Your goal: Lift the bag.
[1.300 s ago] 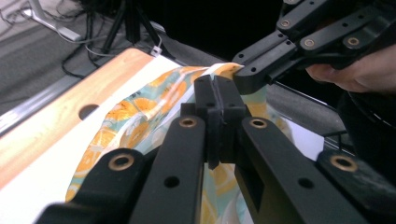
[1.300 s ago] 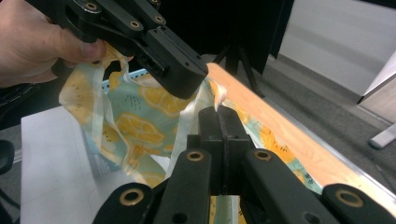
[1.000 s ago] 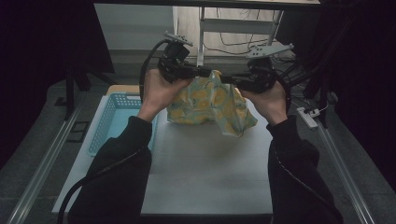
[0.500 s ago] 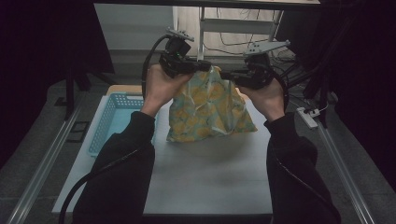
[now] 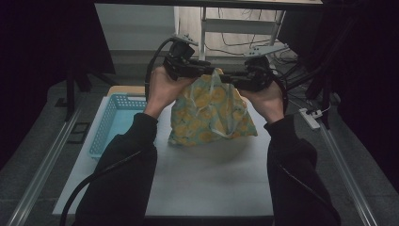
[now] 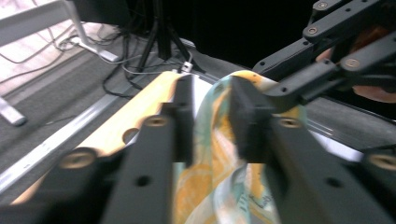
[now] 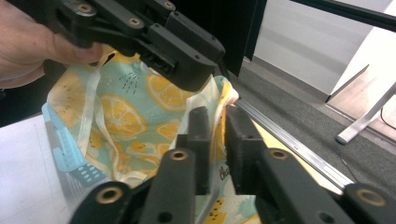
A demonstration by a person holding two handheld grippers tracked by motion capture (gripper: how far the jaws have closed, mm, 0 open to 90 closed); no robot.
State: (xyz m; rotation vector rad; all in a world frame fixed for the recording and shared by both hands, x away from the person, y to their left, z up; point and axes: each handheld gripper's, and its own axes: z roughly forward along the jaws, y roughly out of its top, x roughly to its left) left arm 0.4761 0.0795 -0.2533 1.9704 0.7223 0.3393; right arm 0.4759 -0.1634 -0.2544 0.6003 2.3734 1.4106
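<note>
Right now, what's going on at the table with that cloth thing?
A person holds a hand-held gripper in each hand, and both are clamped on the top edge of a lemon-print fabric bag. The left hand-held gripper and the right hand-held gripper meet close together at the bag's top, lifting it so its body hangs down toward the white table. A blue basket sits to the left, untouched.

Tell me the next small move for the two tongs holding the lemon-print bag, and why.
Probably draw the two tongs apart to spread the bag's top edge. The left tongs and right tongs both pinch the lemon-print bag at its top, close together, so the cloth hangs bunched above the white table. The blue basket sits open at the left.
</note>
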